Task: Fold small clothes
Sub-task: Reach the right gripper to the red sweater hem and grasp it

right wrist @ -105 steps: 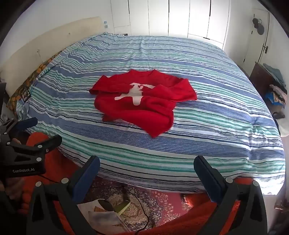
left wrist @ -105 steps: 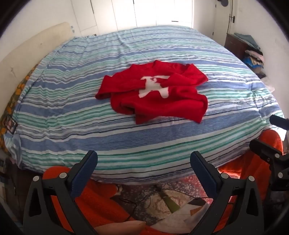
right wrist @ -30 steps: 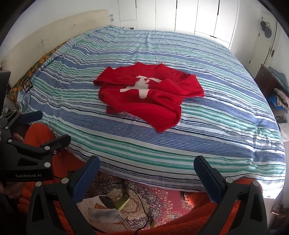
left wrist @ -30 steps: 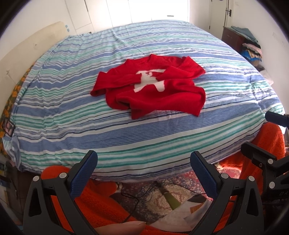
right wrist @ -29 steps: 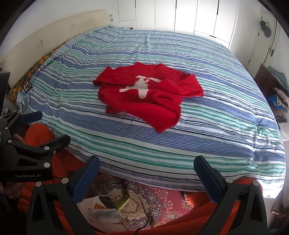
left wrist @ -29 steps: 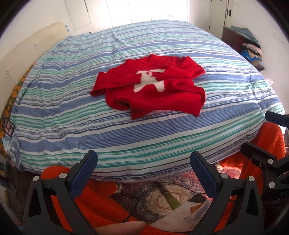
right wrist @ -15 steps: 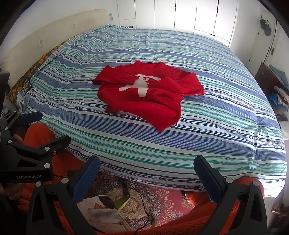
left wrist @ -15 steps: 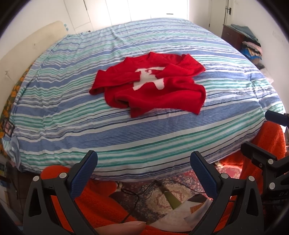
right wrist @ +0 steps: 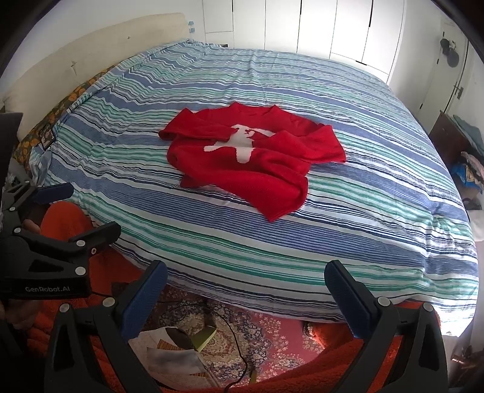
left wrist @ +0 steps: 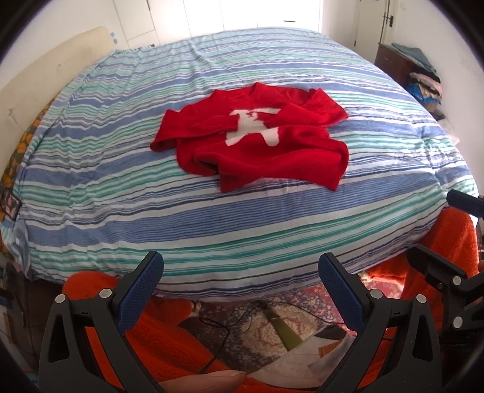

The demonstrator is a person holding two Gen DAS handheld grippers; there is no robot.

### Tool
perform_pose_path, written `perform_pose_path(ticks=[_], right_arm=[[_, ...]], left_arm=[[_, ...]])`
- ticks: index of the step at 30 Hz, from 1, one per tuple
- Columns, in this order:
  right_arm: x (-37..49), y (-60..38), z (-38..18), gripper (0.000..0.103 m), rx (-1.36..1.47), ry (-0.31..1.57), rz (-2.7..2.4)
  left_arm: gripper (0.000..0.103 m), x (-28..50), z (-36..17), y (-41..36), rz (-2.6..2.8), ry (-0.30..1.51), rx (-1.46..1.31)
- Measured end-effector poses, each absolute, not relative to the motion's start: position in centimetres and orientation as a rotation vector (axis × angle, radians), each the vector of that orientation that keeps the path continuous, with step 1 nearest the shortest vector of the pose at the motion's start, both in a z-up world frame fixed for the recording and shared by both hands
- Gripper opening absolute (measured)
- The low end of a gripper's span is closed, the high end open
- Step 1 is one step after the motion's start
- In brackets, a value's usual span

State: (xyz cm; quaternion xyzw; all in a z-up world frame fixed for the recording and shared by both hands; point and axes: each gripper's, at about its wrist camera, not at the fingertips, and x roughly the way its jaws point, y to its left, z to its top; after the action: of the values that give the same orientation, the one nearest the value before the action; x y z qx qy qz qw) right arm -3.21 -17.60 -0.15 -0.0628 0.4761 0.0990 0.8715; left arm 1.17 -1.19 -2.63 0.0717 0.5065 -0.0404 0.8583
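Note:
A small red sweater (left wrist: 260, 142) with a white animal figure lies crumpled on the striped bedspread (left wrist: 211, 217), sleeves folded over its front. It also shows in the right wrist view (right wrist: 251, 160). My left gripper (left wrist: 240, 272) is open and empty, held off the near edge of the bed. My right gripper (right wrist: 245, 281) is open and empty, also short of the bed edge. The left gripper shows at the left of the right wrist view (right wrist: 57, 211), and the right gripper at the right of the left wrist view (left wrist: 447, 238).
A cream headboard (right wrist: 75, 60) is at the left. White wardrobe doors (right wrist: 332, 27) stand behind the bed. A dark cabinet with piled clothes (left wrist: 417, 72) is at the right. A patterned rug with a cable and papers (right wrist: 211, 329) lies below. Orange fabric (left wrist: 169, 341) is under the grippers.
Both grippers have moved slightly closer to the bed; the sweater looks a little larger and nearer. The sweater itself has not moved. Both stay open.

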Motion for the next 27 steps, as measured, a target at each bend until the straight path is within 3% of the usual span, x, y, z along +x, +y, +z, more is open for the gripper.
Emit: perform_pose_path(ticks=[5,10,12,13,14,19,24,27], right_arm=[[-2.1,-18.4,0.0,0.102,-0.107,0.976,0.239],[4.8,-19.9,1.1,0.101,-0.256,0.784,0.183],[10.1,-19.9,0.3,0.086,-0.307,0.766,0.134],[13.0,-19.5,-0.5,0.068,-0.325,0.783,0.131],[16.0,-18.7,-1.7,0.056,-0.348,0.808,0.145],[27.0,-14.6,-8.7,0.041,-0.314,1.002,0.309],[25.1,-13.2,-9.1,0.041,-0.1,1.026,0.409],[20.7,-15.3,-9.5,0.048,-0.058,1.03,0.397]], left_arm=[[0.102,1.4,-2.6,-1.0,-0.072,1.058,0.142],[0.102,2.0,-3.3,-0.3,-0.059,1.087,0.129],[0.102,2.1,-3.4,0.0,-0.049,1.089,0.124],[0.102,2.1,-3.4,0.1,-0.043,1.088,0.121],[0.102,2.1,-3.4,0.3,-0.033,1.088,0.118],[0.102,2.5,-3.5,2.2,0.036,1.093,0.097],[0.102,4.6,-6.9,6.2,0.146,1.121,0.005],[0.097,6.7,-10.0,8.5,0.083,1.138,-0.138]])
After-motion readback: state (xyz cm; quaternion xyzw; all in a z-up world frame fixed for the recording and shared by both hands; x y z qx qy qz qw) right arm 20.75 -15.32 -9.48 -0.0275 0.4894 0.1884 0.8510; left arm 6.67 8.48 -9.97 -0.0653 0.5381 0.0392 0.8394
